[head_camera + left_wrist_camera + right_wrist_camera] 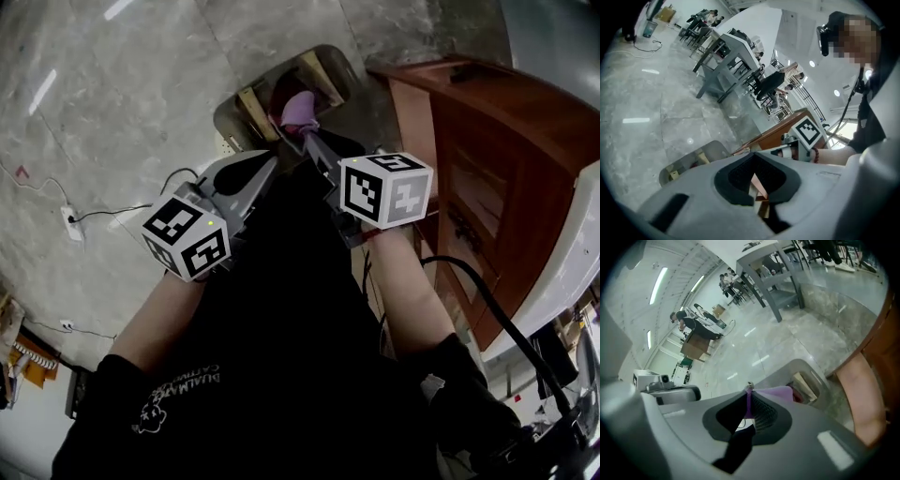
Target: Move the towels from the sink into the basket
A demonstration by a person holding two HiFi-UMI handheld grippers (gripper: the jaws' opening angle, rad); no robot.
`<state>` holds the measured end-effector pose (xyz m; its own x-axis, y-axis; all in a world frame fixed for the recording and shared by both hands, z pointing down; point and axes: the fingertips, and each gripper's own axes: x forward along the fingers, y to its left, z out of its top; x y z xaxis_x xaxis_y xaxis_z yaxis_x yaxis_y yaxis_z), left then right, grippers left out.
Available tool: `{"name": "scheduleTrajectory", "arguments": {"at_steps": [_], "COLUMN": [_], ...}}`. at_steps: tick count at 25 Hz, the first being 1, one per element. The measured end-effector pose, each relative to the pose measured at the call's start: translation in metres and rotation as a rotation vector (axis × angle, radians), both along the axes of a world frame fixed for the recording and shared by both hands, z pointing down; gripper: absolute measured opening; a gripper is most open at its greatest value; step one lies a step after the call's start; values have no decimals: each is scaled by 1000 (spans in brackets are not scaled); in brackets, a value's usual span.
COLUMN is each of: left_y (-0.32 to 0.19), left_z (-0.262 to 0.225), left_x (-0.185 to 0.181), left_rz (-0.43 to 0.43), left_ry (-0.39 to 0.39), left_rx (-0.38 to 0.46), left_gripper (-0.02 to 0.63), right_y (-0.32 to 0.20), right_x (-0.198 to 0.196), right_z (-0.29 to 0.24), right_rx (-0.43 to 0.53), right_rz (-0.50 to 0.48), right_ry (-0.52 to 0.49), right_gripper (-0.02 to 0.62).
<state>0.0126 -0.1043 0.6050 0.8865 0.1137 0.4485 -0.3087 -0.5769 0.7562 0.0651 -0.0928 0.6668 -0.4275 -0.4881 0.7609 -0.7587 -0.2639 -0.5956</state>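
My right gripper [307,139] is shut on a purple towel [300,111], which hangs from its tips above a grey basket [234,117] on the floor. In the right gripper view the towel [776,392] is pinched between the dark pads [761,411], over the basket's rim [811,369]. Something dark red [281,94] lies inside the basket. My left gripper [270,161] is beside the right one, its jaws together with nothing in them; its own view shows the basket [684,161] beyond its tips [752,159]. No sink is in view.
A brown wooden cabinet [487,159] stands right of the basket, under a white counter edge [572,262]. A power strip with a cable [70,220] lies on the marble floor at left. Grey tables and chairs [726,61] and people stand far off.
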Motion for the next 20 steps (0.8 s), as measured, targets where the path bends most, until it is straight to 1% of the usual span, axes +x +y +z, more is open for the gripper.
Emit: {"name": "scheduleTrajectory", "arguments": {"at_steps": [2,4,5,7,9,11,13,16,18,20], "left_y": [9,21,28,39,46,48,45,43,43,42], "left_z": [21,45,57,83,109,134,157,187,204,218], "left_x": [-3,-7,-9,-12,-15,-18,-19,-22,-27,-31], "left_rz": [43,114,151,198,207,194,176,174,174,168], "left_ry": [-7,-43,-64,-98,-135,-177,-211,-251,-279,-301], "left_rx": [42,107,125,113,76,55,52,52,41,29], "left_gripper": [3,2,3,3,3,3,3,3,3,3], "right_y": [14,26,31,37,43,51,58,67,70,67], "right_x": [-2,-4,-4,-3,-4,-8,-8,0,7,14], "right_z": [34,59,69,88,107,126,145,173,187,196], "right_rx": [-60,-98,-108,-114,-120,-135,-146,-161,-184,-184], "right_rz": [4,13,15,9,-5,-23,-58,-117,-131,-122], "right_ry": [-41,-99,-120,-143,-157,-163,-147,-103,-90,-84], "right_gripper": [32,32,32,32,32,32,32,32,32,32]}}
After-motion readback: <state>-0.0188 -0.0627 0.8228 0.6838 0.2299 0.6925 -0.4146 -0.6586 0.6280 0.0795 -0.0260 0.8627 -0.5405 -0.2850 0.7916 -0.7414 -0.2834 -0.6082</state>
